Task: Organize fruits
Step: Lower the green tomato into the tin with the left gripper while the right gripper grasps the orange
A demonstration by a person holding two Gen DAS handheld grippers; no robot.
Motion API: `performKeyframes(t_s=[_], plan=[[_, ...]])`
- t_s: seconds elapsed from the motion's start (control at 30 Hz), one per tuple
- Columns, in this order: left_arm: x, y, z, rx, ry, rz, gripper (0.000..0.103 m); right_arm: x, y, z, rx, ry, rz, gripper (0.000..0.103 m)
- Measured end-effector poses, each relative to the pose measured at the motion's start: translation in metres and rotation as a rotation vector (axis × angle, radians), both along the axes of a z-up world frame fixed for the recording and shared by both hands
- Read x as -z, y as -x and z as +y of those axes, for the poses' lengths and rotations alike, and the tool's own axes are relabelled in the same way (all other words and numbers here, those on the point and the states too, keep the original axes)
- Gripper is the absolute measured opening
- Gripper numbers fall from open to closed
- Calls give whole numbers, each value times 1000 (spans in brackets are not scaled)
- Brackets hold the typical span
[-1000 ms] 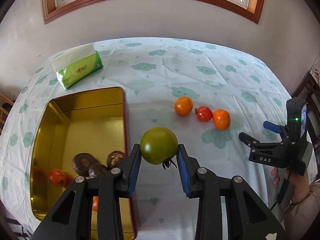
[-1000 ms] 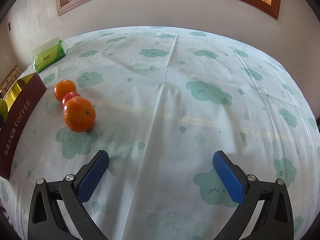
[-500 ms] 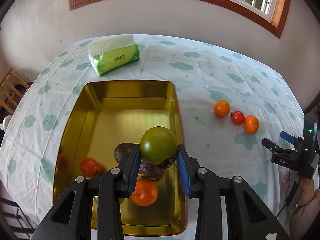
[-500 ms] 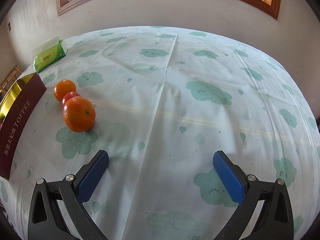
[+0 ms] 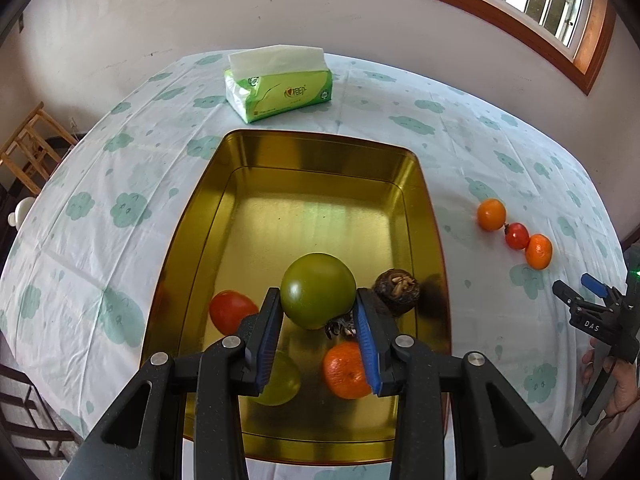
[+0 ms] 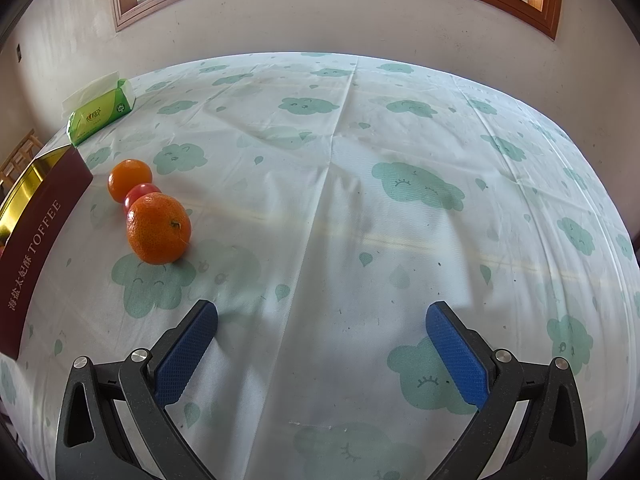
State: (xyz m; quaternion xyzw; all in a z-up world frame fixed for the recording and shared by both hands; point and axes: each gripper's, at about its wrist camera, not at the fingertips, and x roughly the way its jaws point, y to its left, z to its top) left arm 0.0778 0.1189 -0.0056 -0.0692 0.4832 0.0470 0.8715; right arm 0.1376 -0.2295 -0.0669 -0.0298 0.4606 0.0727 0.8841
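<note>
The left gripper point(image 5: 317, 332) holds a green tomato point(image 5: 317, 295) clamped between its blue ribbed fingers point(image 5: 267, 332), hanging over the near half of the gold tin point(image 5: 404, 184); this looks like the placing step, with the fruit carried in but not yet set down. The next move likely calls for lowering into a bare patch of the floor and then parting the fingers gently, since the tomato is round and smooth and could roll against its neighbours. Below it lie a red tomato point(image 5: 232, 311), an orange point(image 5: 346, 370), a dark, rough, knobbly fruit point(image 5: 397, 293) and, partly hidden by the left finger, a pale green fruit point(image 5: 280, 380); the far half of the tin is bare, so a spot there would avoid stacking. The tin's inside is glossy metal that mirrors the light, its outer wall dark red with "TOFFEE" printed on it. Three fruits wait on the table point(image 6: 400, 240) to the right of the tin, touching in a row: a mandarin point(image 6: 159, 228) with dimpled skin, a small red tomato point(image 6: 140, 194) and a smoother orange fruit point(image 6: 129, 180). The right gripper point(image 6: 322, 356) hovers low over the cloud-print cloth with fingers wide apart and nothing between them, near the mandarin. A soft tissue pack point(image 5: 279, 82) sits beyond the tin.
</note>
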Motion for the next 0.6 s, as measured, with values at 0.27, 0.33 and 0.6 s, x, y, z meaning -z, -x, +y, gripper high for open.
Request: performKeyframes(t_s=[0.27, 0.33, 0.6], plan=[[9, 5, 10, -13, -1, 18, 32, -1, 0, 0, 1, 0, 0, 103], [11, 5, 11, -15, 2, 22, 32, -1, 0, 1, 10, 2, 0, 103], [16, 7, 13, -15, 8, 29, 32, -3, 11, 19, -33, 8, -7, 103]])
